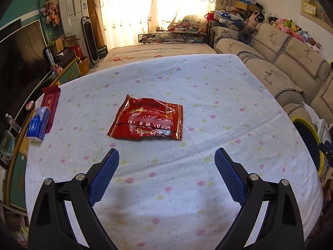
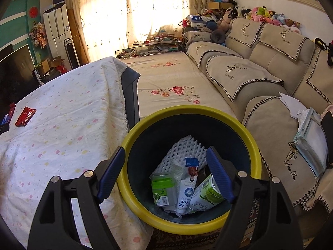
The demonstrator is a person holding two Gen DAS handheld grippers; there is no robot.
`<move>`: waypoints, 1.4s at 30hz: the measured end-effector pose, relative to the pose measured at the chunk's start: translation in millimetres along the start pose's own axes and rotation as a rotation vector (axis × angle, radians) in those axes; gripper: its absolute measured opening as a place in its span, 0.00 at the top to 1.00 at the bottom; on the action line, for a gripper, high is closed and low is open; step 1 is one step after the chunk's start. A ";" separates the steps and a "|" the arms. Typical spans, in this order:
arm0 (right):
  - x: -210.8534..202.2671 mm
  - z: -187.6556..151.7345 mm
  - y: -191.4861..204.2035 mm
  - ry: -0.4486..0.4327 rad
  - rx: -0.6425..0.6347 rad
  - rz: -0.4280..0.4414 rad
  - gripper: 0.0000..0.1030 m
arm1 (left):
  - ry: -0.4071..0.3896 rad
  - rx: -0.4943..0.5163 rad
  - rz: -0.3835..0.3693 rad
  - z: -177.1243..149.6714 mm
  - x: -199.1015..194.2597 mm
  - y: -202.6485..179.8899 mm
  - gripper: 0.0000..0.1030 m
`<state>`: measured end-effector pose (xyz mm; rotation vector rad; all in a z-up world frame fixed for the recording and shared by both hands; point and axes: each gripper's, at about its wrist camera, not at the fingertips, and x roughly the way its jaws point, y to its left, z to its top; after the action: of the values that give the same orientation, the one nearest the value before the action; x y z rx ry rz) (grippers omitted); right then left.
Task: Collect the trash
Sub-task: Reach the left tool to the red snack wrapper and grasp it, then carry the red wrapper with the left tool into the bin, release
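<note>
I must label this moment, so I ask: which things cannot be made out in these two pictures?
- Red snack bag, left wrist view: print blurred, unreadable.
- Trash bin, right wrist view: bottom hidden under foam net, green-lidded jar, tube.
- Same bin, left wrist view: cut by the table edge.

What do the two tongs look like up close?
Both look alike. The left tongs have two flat blue fingers with a bumpy, dotted surface, fixed on black plastic arms with round silver bolts. The right tongs have the same blue fingers, black arms and silver bolts.
</note>
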<state>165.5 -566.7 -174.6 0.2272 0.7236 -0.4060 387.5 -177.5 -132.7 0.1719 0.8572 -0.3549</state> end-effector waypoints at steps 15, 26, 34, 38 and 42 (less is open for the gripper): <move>18.5 2.9 -0.6 0.042 0.022 0.001 0.26 | 0.060 0.042 0.007 43.1 72.8 23.8 0.11; 20.4 2.2 -2.3 0.043 0.035 0.011 0.26 | 0.089 0.042 -0.012 42.9 90.8 10.1 0.22; 16.1 -0.2 -7.3 0.038 0.057 0.021 0.26 | 0.064 0.102 -0.043 38.7 79.1 -6.9 0.68; 11.6 -1.0 -8.5 0.032 0.059 0.027 0.26 | 0.056 0.117 -0.045 34.5 72.6 -12.5 0.81; 5.2 -0.3 -11.0 0.019 0.063 0.031 0.26 | 0.037 0.131 -0.059 29.9 58.2 -22.7 0.87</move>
<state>164.1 -578.0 -179.1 0.3021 0.7259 -0.3976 435.1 -221.0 -158.0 0.2759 0.8767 -0.4649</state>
